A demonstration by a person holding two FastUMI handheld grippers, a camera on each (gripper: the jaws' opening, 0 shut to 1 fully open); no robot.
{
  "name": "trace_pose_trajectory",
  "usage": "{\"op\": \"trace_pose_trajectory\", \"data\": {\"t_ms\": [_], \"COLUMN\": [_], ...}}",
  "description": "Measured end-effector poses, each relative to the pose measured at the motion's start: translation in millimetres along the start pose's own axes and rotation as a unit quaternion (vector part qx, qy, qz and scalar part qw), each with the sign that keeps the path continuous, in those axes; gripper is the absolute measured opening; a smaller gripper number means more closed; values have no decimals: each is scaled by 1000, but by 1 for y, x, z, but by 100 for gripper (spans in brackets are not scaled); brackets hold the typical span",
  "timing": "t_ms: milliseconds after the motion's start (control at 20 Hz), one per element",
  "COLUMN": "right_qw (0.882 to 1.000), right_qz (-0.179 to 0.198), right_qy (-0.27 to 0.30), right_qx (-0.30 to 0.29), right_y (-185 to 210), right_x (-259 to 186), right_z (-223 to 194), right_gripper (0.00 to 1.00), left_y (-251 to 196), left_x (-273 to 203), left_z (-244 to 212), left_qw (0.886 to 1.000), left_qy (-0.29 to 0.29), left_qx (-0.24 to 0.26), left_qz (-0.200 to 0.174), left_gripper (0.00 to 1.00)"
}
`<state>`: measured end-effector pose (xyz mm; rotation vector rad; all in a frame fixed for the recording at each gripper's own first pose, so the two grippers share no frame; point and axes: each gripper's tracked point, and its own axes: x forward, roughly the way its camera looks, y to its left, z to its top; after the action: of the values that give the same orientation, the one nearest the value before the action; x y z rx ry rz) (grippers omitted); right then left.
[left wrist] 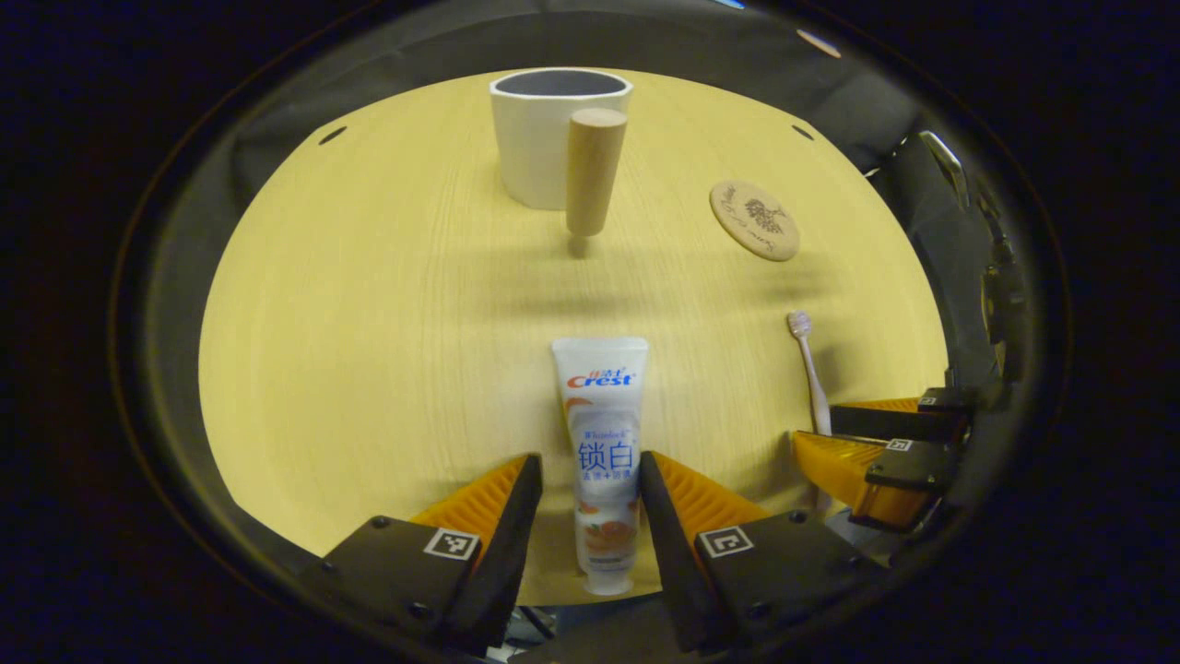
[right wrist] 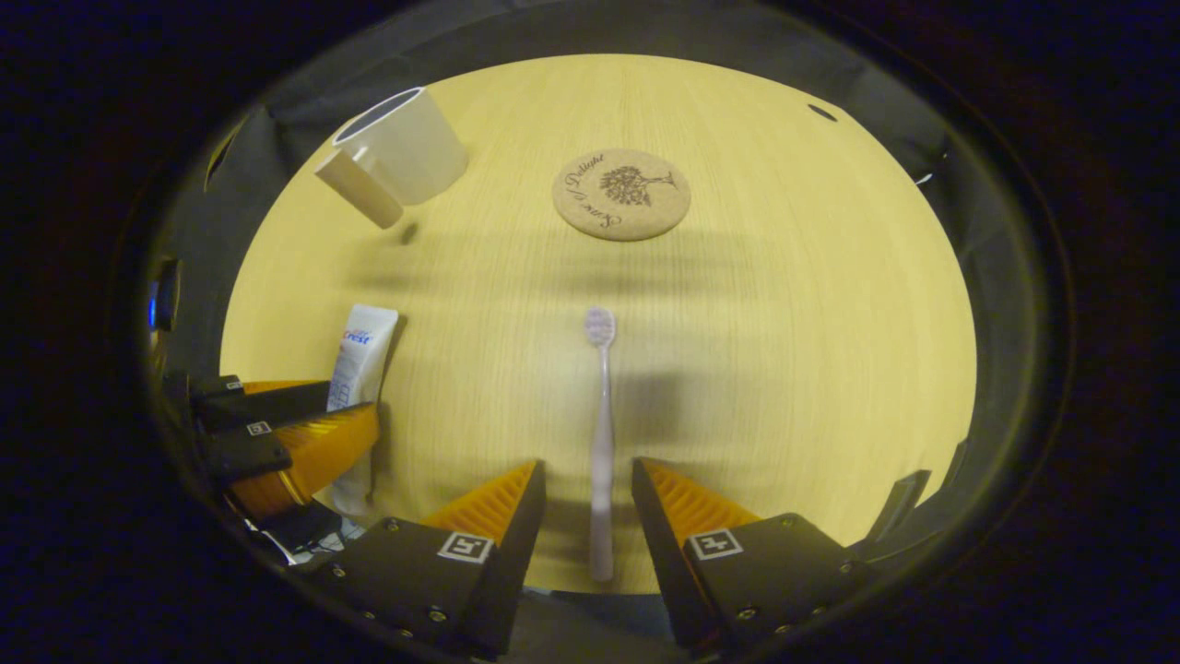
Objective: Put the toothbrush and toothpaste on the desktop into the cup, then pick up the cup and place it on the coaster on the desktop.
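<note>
A white toothpaste tube (left wrist: 604, 443) lies flat on the table, cap toward me, between the fingers of my left gripper (left wrist: 590, 475), which is open around it. A gap shows on the tube's left side. The pale toothbrush (right wrist: 601, 415) lies with its bristle end pointing away, its handle between the fingers of my open right gripper (right wrist: 588, 480), touching neither. The white cup (left wrist: 544, 138) with a wooden handle (left wrist: 592, 171) stands upright at the far side. A round cork coaster (left wrist: 754, 219) lies to its right. The right gripper (left wrist: 816, 429) also shows beside the toothbrush (left wrist: 809, 369).
The round light-wood table (left wrist: 369, 323) has small dark holes near its far rim. In the right gripper view the cup (right wrist: 410, 148) is far left, the coaster (right wrist: 621, 195) straight ahead, and the left gripper (right wrist: 355, 406) straddles the toothpaste (right wrist: 361, 355).
</note>
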<state>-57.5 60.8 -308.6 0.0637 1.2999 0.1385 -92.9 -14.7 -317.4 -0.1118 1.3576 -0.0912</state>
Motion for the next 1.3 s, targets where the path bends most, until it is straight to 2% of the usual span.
{"op": "trace_pose_trajectory", "data": {"t_ms": [50, 100, 150, 200, 250, 350, 400, 550, 600, 700, 750, 800, 950, 1000, 1050, 1300], "right_qw": [1000, 1000, 1000, 1000, 1000, 1000, 1000, 1000, 1000, 1000, 1000, 1000, 1000, 1000, 1000, 998], "right_qz": [-5, -6, -5, -4, -12, -7, -5, 4, 4, 1, 0, 1, 6, 10, 13, 23], "right_qy": [-4, -4, -3, -4, 1, 8, 5, 6, 4, -15, -2, -9, -22, -26, -28, -54], "right_qx": [2, 4, 1, -3, -10, -4, -3, -4, -8, -4, -14, -16, -11, -8, -2, 13], "right_y": [-2, -3, -4, -4, -7, -6, -9, -8, -8, -10, -8, -8, -7, -8, -9, -14], "right_x": [2, 0, 0, 1, 2, -2, 0, 0, 0, 2, 7, 1, 0, -1, -1, -11], "right_z": [1, 2, 0, 1, -1, -7, -5, -8, -8, -1, -9, -7, -5, -4, -3, 5], "right_gripper": [61, 50, 45, 45, 45, 18, 17, 18, 18, 18, 8, 10, 10, 5, 6, 6], "left_y": [2, 3, 3, 3, 5, 6, 5, 7, 6, 6, 6, 5, 5, 5, 5, 13], "left_x": [1, 0, 1, 1, 1, 1, 2, 1, 1, 1, 0, 1, 0, -1, -1, -2], "left_z": [0, 0, 1, 1, 1, 1, 1, 0, 1, 1, 1, 2, 4, 4, 4, 10], "left_qw": [1000, 1000, 1000, 1000, 1000, 1000, 1000, 999, 999, 999, 999, 999, 998, 998, 998, 998], "left_qy": [0, -2, -6, -6, -6, -9, -8, -16, -17, -23, -31, -30, -42, -46, -49, -64], "left_qx": [2, 4, 2, -1, 2, 4, 1, 11, 17, 24, 22, 23, 32, 33, 31, 4], "left_qz": [5, 8, 9, 12, 14, 15, 16, 26, 27, 26, 27, 26, 23, 23, 23, 26], "left_gripper": [71, 70, 69, 56, 51, 51, 44, 43, 36, 36, 36, 29, 28, 29, 29, 27]}}
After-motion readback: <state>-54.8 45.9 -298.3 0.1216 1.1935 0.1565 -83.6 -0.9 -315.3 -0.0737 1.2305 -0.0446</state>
